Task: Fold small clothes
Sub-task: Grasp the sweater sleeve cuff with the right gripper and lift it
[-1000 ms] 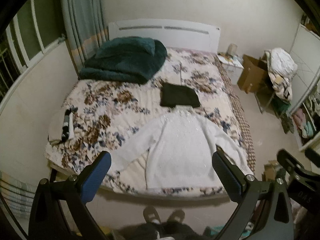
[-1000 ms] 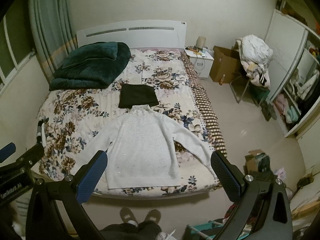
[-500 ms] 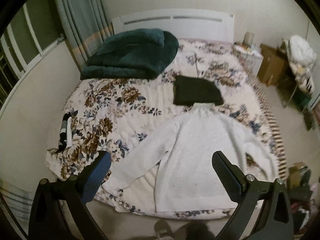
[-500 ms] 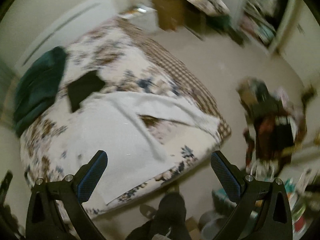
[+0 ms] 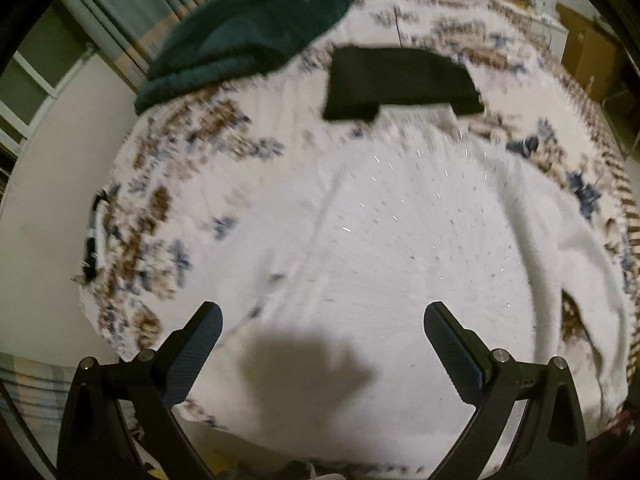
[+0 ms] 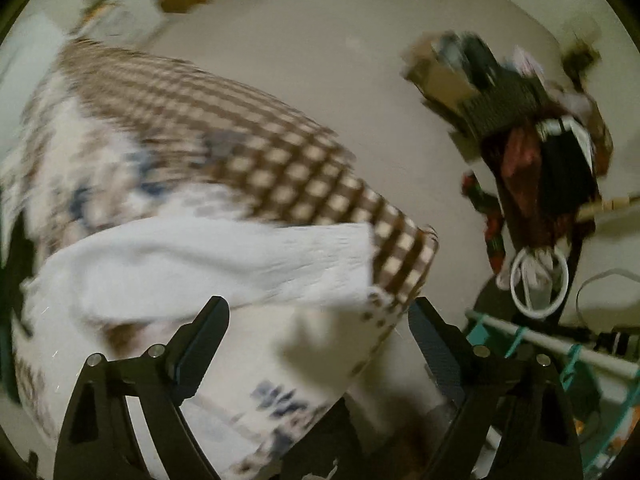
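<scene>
Left wrist view is smeared with motion blur, so the bedspread (image 5: 152, 208) pattern and the sweater (image 5: 400, 248) knit are hard to read, and the sweater's hem runs out of sight under the left gripper (image 5: 322, 320). That gripper hangs spread wide and empty just above the sweater's lower body, its shadow falling between the fingers. Ahead of it, a black folded cloth (image 5: 400, 80) touches the sweater's collar; a green blanket (image 5: 248, 28) lies beyond to the left.

In the right wrist view, also blurred, the right gripper (image 6: 318, 318) is likewise spread and holds nothing. Just ahead of its fingers lies the sweater's sleeve (image 6: 224, 256), its cuff reaching the bed's checkered corner (image 6: 304, 168). Bare floor (image 6: 340, 64) opens beyond the bed edge; a clutter pile (image 6: 532, 140) sits to the right, and a teal rack (image 6: 560, 344) stands close by the right finger.

Compared with half a second ago, both grippers have come down much nearer the sweater, which now fills the left view, and the right has swung further toward the sleeve end.
</scene>
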A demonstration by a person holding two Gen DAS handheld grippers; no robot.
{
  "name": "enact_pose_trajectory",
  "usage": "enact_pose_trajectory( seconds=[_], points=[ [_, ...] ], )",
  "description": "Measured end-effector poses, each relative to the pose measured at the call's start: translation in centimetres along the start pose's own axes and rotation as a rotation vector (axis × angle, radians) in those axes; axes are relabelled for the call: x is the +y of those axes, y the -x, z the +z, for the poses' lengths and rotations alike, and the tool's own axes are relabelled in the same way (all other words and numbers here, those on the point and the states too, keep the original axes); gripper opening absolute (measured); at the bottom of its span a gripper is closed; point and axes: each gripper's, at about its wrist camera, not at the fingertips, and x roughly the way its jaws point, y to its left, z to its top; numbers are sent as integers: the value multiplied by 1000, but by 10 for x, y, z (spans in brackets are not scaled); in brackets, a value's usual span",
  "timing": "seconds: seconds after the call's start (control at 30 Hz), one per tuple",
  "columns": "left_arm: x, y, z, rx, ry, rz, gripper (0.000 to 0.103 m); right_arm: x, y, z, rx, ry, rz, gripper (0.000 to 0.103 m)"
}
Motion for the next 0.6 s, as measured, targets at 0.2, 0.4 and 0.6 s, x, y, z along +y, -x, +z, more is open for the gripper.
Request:
enact_pose_trajectory(
  seconds=[0.2, 0.4, 0.6],
  points=[
    [-56, -81, -12, 93, -24, 18, 103, -51, -132, 1, 101, -141, -46, 92],
    [-76, -121, -17, 114, -61, 20, 103, -44, -203, 5, 25, -196, -5, 68],
    [-67, -135, -18, 139, -41, 8, 103, -24, -193, -3, -52, -140, 19, 8]
  ],
)
